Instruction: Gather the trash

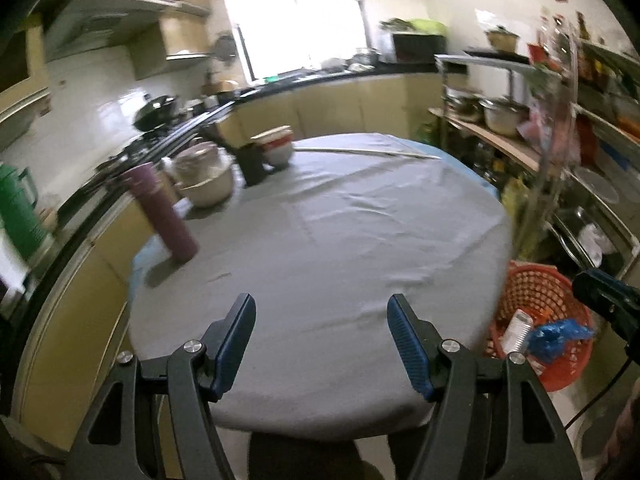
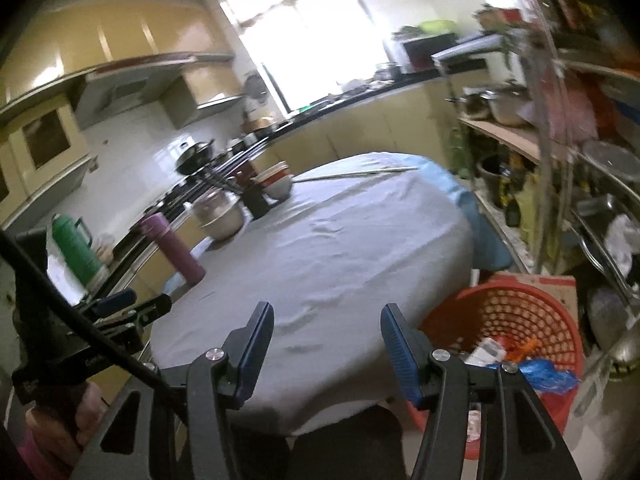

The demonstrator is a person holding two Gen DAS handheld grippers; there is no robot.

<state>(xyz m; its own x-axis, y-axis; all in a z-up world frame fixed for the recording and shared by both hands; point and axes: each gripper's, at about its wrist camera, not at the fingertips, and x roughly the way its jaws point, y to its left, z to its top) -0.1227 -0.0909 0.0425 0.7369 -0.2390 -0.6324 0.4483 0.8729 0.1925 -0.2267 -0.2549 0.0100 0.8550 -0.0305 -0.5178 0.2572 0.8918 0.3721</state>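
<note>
An orange plastic basket (image 1: 536, 292) stands on the floor to the right of the round table; it also shows in the right wrist view (image 2: 516, 312). Inside lie a blue plastic bag (image 1: 558, 334) (image 2: 548, 376), a white carton (image 1: 516, 330) (image 2: 486, 350) and other scraps. My left gripper (image 1: 322, 312) is open and empty over the near edge of the grey tablecloth (image 1: 340, 232). My right gripper (image 2: 328, 318) is open and empty over the table's near right edge, just left of the basket. No loose trash shows on the cloth.
A purple flask (image 1: 160, 212) (image 2: 172, 248), a covered metal bowl (image 1: 204, 176) (image 2: 220, 212), a dark holder (image 1: 252, 162) and stacked bowls (image 1: 276, 146) stand at the table's far left. Counter and stove run along the left. Cluttered shelves (image 1: 560, 140) stand right. A cardboard box (image 2: 556, 288) sits behind the basket.
</note>
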